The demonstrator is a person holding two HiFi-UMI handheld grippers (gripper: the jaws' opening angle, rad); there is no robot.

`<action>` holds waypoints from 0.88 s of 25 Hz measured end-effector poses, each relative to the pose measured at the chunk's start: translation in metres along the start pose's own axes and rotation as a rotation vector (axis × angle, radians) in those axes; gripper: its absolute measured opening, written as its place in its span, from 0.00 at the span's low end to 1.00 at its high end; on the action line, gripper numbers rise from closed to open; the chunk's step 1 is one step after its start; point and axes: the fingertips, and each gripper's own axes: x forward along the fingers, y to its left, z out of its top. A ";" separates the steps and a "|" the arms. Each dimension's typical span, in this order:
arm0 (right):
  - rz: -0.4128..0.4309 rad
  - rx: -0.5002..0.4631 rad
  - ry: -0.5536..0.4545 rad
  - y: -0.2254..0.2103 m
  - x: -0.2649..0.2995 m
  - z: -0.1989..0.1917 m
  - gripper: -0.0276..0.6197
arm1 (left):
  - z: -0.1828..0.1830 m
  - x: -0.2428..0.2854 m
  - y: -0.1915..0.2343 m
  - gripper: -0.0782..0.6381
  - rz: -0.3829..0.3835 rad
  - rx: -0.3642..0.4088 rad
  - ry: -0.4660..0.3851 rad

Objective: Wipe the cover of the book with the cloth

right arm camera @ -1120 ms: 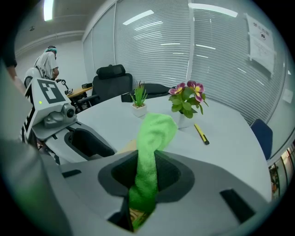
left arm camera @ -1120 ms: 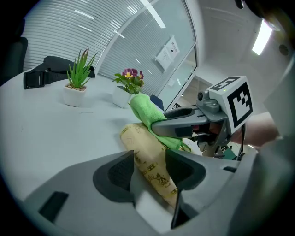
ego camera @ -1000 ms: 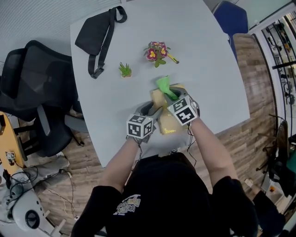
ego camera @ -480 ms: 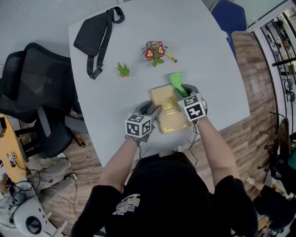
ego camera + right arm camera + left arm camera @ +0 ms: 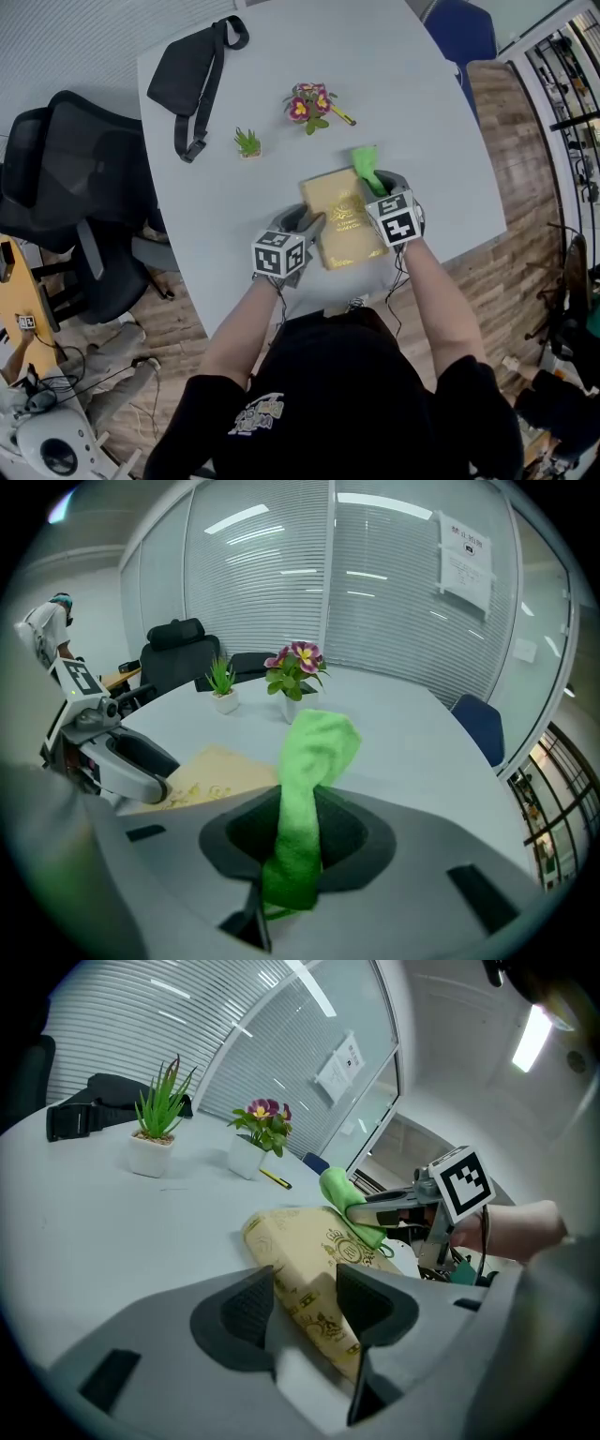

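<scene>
Gold book (image 5: 343, 217) flat near the worktop's (image 5: 281, 84) front edge, left gripper's (image 5: 303, 223) jaws clamped on its near-left edge. Right gripper's (image 5: 380, 184) jaws pinch the green cloth (image 5: 364, 164) at the far-right corner. Risk: the narrow pinched fold slips out, or bare jaws scrape the cover

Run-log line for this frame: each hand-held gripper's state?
left hand-held gripper: shut on gold patterned book | right hand-held gripper: shut on green cloth

1. A black bag (image 5: 180, 75) is laid on the white counter's (image 5: 422, 103) far left corner.
2. A green plant (image 5: 247, 142) and a flowering plant (image 5: 307, 103) are set nearby, a yellow pencil (image 5: 343, 116) beside the latter.
3. A black office chair (image 5: 56, 187) is parked alongside.
</scene>
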 end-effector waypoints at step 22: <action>0.219 -0.108 -0.009 0.114 -0.008 -0.002 0.19 | 0.000 -0.001 0.000 0.40 0.001 0.004 -0.003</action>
